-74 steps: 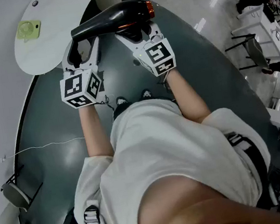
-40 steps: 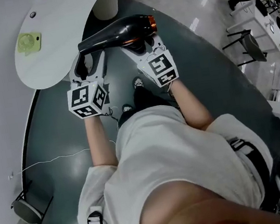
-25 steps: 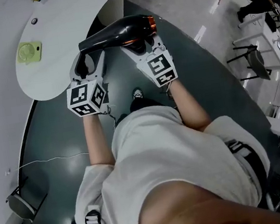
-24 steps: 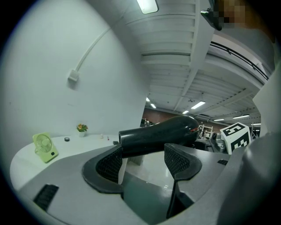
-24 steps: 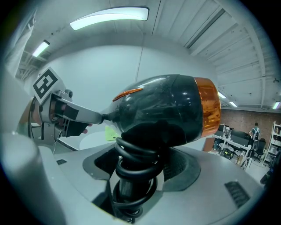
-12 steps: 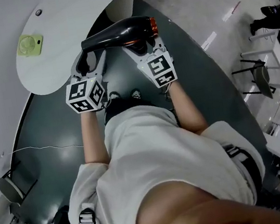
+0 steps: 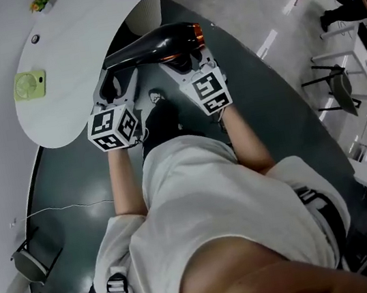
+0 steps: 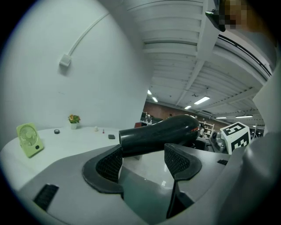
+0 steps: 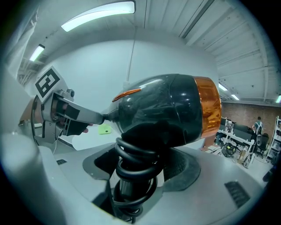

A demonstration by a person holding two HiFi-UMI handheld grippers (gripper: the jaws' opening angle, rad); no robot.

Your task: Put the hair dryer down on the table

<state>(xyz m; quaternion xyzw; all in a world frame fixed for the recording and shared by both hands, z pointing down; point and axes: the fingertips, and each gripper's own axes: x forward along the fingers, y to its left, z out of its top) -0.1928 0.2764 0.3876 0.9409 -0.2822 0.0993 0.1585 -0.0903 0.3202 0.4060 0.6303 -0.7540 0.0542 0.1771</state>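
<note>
**Two grippers on a hair dryer, clear of the table**

Both grippers carried the black hair dryer (image 7: 153, 43) level in the air over the dark floor, its nozzle pointing toward the curved edge of the white table (image 7: 73, 104) and not resting on it. The right gripper (image 7: 184, 57) had its jaws closed on the dryer's handle, pinching it through the black cord (image 9: 134, 160) coiled round that handle. The dryer's body, with its orange rear ring (image 9: 206, 107), stood just above the pads. The left gripper (image 7: 117, 77) had its jaws well apart. In the left gripper view the nozzle lay across their tips, its mouth at the left pad, the barrel running on past the right one — I could not tell whether the pads pressed on it. On the tabletop, well apart from the dryer, sat a small green fan (image 7: 27, 85), and farther back a tiny potted flower (image 8: 73, 119).
</note>
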